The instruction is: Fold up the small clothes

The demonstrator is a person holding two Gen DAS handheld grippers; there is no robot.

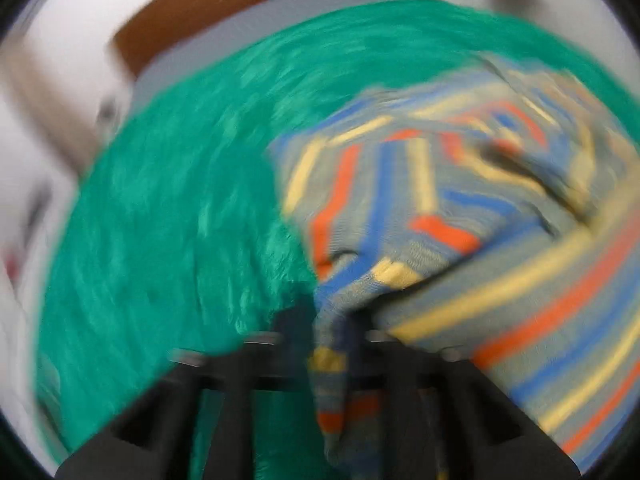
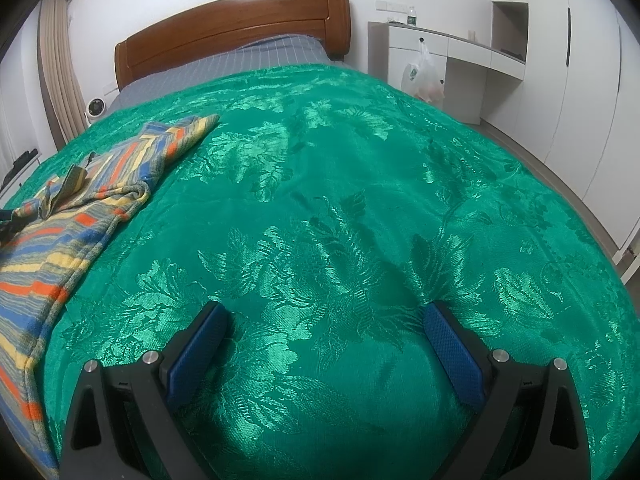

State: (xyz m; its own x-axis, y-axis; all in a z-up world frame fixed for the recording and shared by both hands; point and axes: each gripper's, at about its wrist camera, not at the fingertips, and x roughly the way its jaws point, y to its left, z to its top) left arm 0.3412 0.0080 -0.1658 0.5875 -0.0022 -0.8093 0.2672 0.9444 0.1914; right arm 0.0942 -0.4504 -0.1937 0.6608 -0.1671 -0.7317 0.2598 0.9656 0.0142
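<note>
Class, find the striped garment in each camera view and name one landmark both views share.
Left wrist view: striped garment fills the right half, a fold pinched in the left gripper.
Right wrist view: it lies at the far left edge.
Shared landmark: the green bedspread.

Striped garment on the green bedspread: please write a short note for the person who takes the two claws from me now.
Left claw: shut on a fold of the striped garment; that view is blurred.
Right claw: open, holds nothing, above bare green bedspread.
Garment: on the bedspread, left of the right claw, rumpled, one part lying over the rest.
Done: no neat fold to see yet.
Left: flatten it, finish folding.
</note>
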